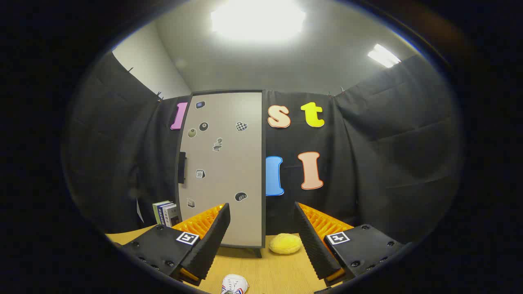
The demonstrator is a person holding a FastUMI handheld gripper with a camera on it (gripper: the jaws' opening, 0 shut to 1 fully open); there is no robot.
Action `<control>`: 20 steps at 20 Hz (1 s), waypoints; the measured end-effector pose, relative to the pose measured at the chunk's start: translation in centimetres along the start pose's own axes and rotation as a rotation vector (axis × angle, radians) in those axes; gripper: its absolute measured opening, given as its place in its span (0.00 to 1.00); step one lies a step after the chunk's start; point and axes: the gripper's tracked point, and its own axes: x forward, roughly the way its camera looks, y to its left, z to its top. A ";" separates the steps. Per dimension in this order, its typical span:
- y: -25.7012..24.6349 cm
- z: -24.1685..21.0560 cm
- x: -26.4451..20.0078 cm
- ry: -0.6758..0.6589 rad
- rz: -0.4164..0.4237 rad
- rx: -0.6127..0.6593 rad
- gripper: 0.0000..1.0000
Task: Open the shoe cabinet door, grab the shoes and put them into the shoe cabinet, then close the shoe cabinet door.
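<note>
The shoe cabinet (222, 163) stands upright on the wooden table beyond my fingers, its beige door closed and dotted with small stickers. A dark handle (182, 167) sits on the door's left edge. A small white shoe (234, 284) with red and blue trim lies on the table between my fingers, close below them. My gripper (261, 214) is open, its fingers spread wide with nothing between them, well short of the cabinet.
A round yellow plush object (285, 243) rests on the table (265, 269) just right of the cabinet's foot. Some upright books (165, 213) stand left of the cabinet. Black cloth walls close the booth on all sides.
</note>
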 end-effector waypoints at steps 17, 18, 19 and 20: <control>0.7 0.1 -0.9 0.001 -0.014 -0.003 0.97; 1.2 0.3 -0.7 0.000 -0.008 0.000 0.97; 1.7 0.5 -0.5 0.001 -0.002 0.007 0.97; 2.5 0.8 -0.2 0.002 0.006 0.017 0.97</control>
